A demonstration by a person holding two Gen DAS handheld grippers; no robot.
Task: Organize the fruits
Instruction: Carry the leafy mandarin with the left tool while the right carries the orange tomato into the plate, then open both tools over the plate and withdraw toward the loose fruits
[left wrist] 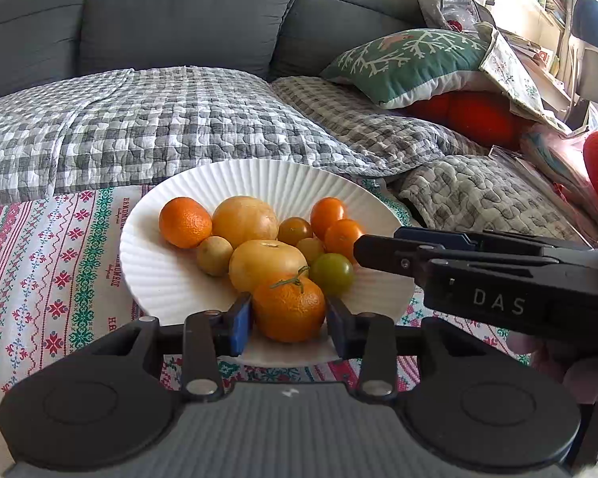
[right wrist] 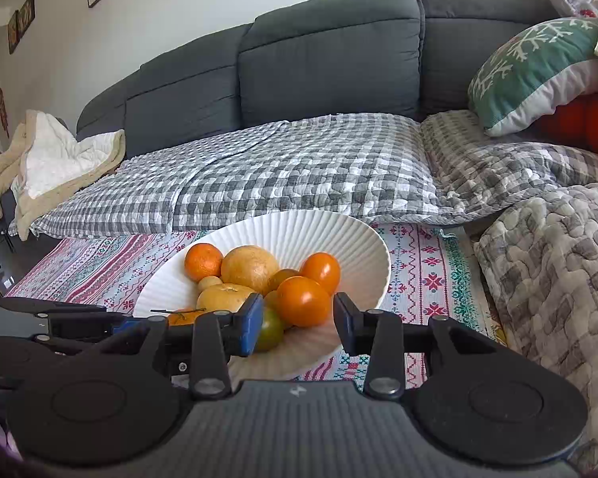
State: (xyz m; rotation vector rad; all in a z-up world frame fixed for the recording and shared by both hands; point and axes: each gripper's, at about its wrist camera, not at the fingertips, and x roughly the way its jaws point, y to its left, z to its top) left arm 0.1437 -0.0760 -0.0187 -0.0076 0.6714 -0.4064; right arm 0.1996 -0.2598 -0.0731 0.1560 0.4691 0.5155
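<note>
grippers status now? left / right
Left gripper: jaws around the stemmed mandarin on the white plate; cannot tell whether the pads press it.
Right gripper: open, nothing held, an orange tomato beyond its fingertips.

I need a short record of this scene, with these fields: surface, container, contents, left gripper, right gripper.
surface: patterned cloth in front of a grey sofa
container: white ribbed plate
contents: about ten fruits, mostly orange and yellow, and one green tomato
left gripper: jaws closely flank the stemmed mandarin, which is on the plate; contact unclear
right gripper: jaws open, aimed at an orange tomato, not gripping it
</note>
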